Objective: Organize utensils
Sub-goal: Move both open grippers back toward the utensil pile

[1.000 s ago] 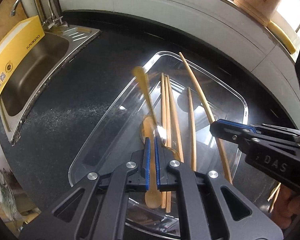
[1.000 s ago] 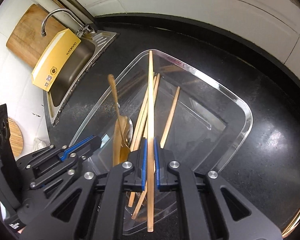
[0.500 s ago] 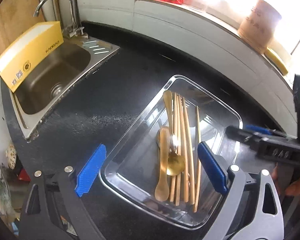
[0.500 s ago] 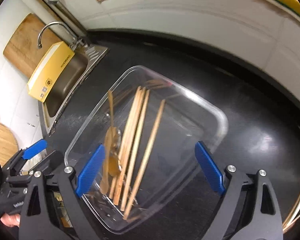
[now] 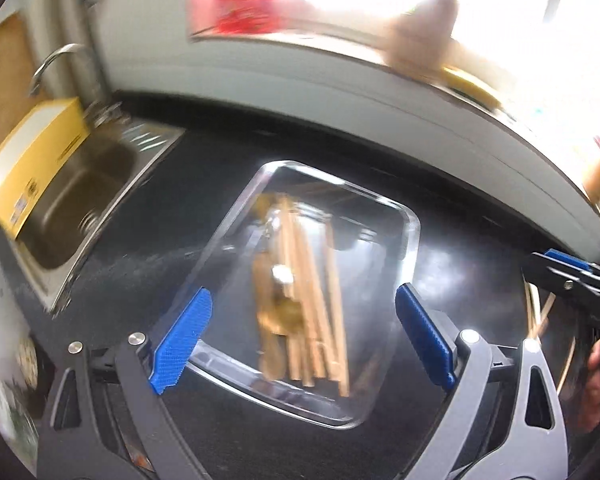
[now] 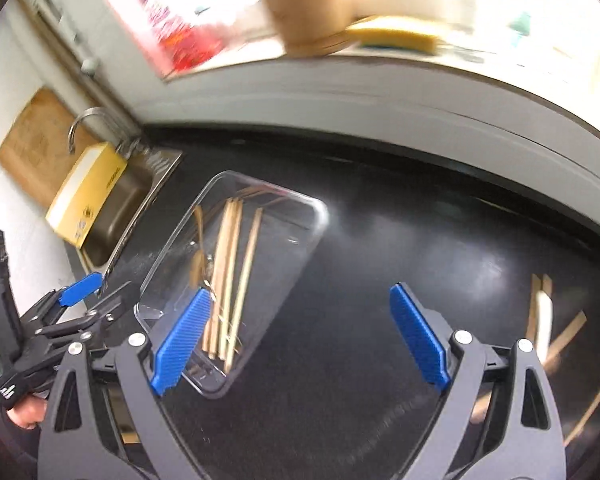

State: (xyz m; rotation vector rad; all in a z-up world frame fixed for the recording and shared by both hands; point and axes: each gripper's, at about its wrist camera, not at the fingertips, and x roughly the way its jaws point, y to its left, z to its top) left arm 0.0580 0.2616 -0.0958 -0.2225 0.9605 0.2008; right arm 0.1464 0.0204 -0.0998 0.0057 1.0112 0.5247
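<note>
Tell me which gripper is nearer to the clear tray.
Left. The left gripper hangs open directly over the clear tray; the right gripper is open beside it, above bare counter.

Each claw is black plastic with two wide arms and a ridged blue pad on each tip: the left claw [image 5: 302, 338] and the right claw [image 6: 300, 334]. Round silver screws sit on the arms. A dark sleeve [image 6: 8, 428] covers one wrist.
</note>
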